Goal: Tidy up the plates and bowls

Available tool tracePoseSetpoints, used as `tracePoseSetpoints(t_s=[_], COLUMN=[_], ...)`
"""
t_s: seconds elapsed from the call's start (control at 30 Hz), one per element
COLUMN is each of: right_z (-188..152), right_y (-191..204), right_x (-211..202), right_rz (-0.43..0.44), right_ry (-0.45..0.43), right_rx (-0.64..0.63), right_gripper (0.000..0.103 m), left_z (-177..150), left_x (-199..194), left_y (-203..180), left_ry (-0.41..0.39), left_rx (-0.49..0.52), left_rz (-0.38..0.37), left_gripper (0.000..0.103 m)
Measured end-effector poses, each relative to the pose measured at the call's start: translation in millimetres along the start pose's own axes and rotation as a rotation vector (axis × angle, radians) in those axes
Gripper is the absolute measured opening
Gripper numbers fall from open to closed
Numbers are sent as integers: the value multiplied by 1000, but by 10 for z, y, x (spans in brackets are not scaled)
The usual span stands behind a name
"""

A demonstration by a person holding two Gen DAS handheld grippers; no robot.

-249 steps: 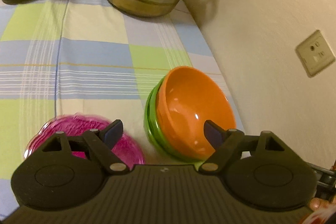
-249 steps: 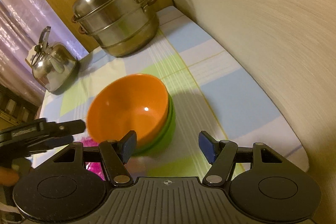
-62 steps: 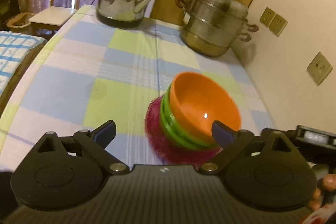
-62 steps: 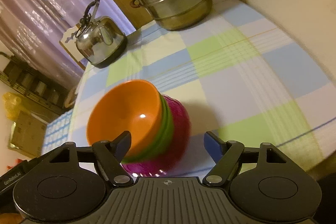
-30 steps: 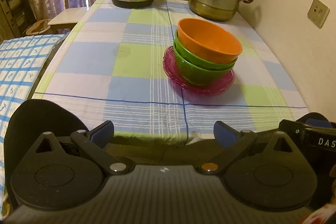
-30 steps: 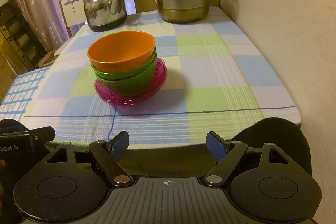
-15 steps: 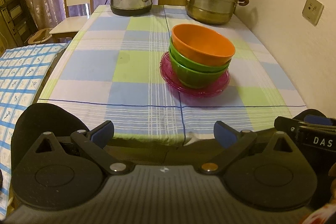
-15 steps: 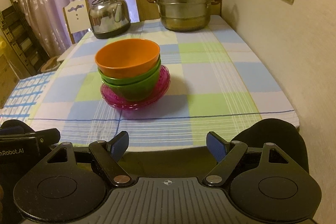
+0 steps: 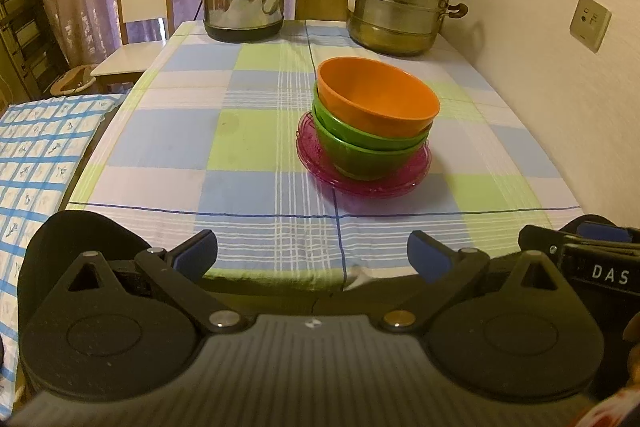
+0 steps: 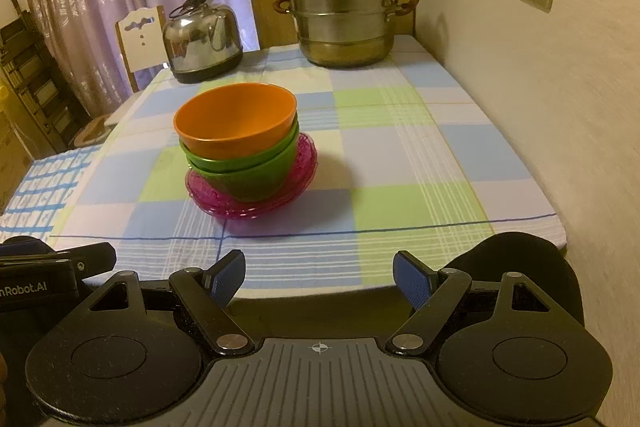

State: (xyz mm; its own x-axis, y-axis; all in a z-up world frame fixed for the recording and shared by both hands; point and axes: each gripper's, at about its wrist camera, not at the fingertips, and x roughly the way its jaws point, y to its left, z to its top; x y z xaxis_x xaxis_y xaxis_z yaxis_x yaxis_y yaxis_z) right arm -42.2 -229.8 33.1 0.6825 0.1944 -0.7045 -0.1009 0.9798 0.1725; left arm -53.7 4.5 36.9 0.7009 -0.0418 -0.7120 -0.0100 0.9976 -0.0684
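An orange bowl [image 9: 376,95] [image 10: 236,119] sits nested in green bowls [image 9: 360,151] [image 10: 256,171], and the stack stands on pink plates [image 9: 360,183] [image 10: 248,203] in the middle of the checked tablecloth [image 9: 180,147] [image 10: 400,167]. My left gripper [image 9: 312,257] is open and empty, held back off the table's near edge. My right gripper [image 10: 318,273] is open and empty, also back off the near edge. Each gripper's body shows at the side of the other's view.
A steel kettle [image 9: 244,7] [image 10: 200,35] and a stacked steel steamer pot [image 9: 396,3] [image 10: 344,15] stand at the table's far end. A wall [image 9: 560,47] with sockets runs along the right side. A chair [image 9: 140,19] stands at the far left.
Both grippers have drawn back from the stack to beyond the table's near edge and risen slightly. The bowls, earlier beside the pink plates, now stand on them.
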Motion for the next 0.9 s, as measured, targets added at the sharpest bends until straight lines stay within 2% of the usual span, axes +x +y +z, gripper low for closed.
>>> tracePoseSetpoints(t_s=[0.9], right_z=[11], right_y=[2], right_x=[2], right_rz=[-1], right_ry=[-12], right_rx=[-9], right_gripper=[81], left_z=[-7], left_x=[-14], left_y=[3], left_ry=[-10], left_rx=[-3], left_rz=[7], left_gripper=[101])
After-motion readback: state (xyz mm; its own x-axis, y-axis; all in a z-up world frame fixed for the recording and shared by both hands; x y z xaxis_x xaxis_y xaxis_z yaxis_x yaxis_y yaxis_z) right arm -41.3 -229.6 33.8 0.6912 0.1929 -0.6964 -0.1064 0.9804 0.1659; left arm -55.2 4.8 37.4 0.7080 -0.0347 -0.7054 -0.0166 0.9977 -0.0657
